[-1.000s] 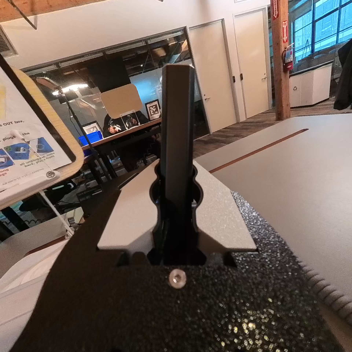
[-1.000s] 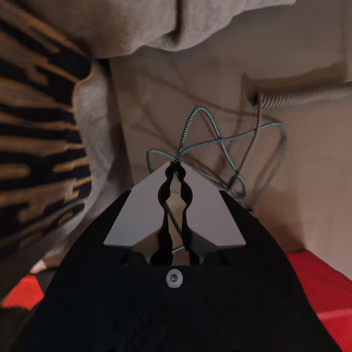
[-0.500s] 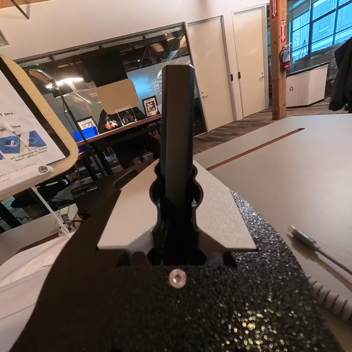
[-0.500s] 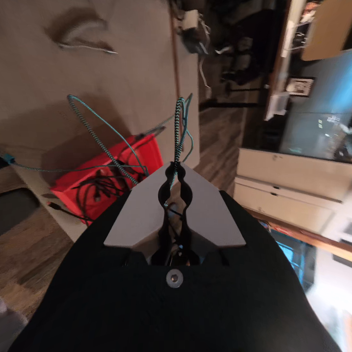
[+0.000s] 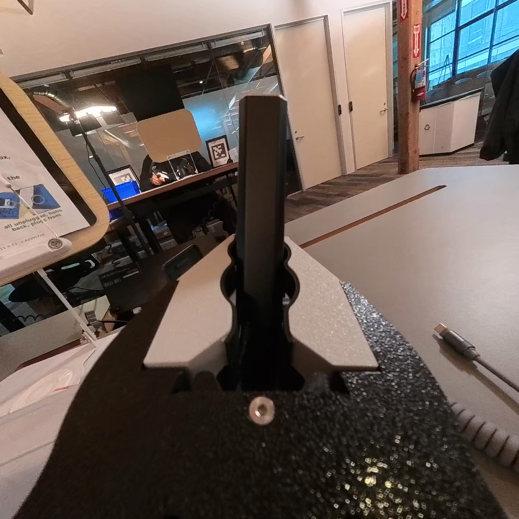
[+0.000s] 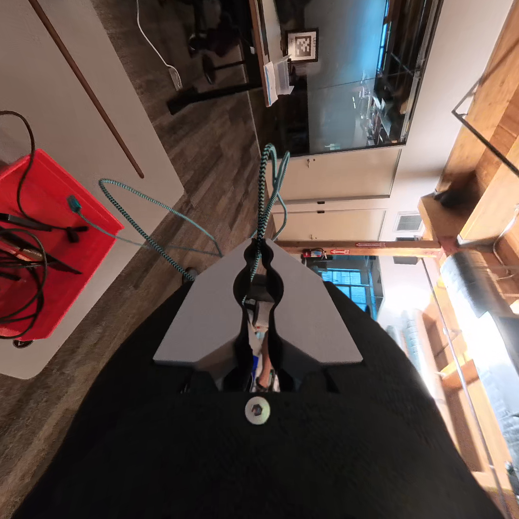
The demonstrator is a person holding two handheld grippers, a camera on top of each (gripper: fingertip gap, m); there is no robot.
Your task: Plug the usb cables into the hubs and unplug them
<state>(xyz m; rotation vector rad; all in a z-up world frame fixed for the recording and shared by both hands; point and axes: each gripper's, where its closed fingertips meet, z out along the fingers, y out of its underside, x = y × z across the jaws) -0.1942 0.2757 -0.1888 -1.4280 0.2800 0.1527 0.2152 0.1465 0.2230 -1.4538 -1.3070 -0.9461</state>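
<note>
Left wrist view first: left gripper (image 5: 259, 247) is clamped on a long black bar-shaped hub (image 5: 261, 179), which stands upright between the jaws and rises well above the tips; its lower end is lost in the dark slot between the fingers, and no ports can be made out on the faces that show. To the right, a grey cable plug (image 5: 455, 341) lies flat on the grey table (image 5: 407, 252), its cord running out of frame at the right edge. A ribbed grey coil (image 5: 488, 441) is cut off at the lower right, so its nature cannot be told. At left, a wood-framed instruction sheet (image 5: 33, 196) is only partly in frame. A person sits at a far desk, head covered by a masking patch. Right wrist view, camera rolled sideways: right gripper (image 6: 259, 244) has its jaws closed at the tips on a teal-and-black braided cable (image 6: 264, 196), pinched where two strands cross. The strands loop beyond the tips; one trails left to a teal plug (image 6: 74, 203) hanging over the red bin (image 6: 70, 266). The cable's other end is hidden behind the fingers. The bin, holding a tangle of dark cables (image 6: 25, 238), sits on the pale table and is cut off at the left edge.
</note>
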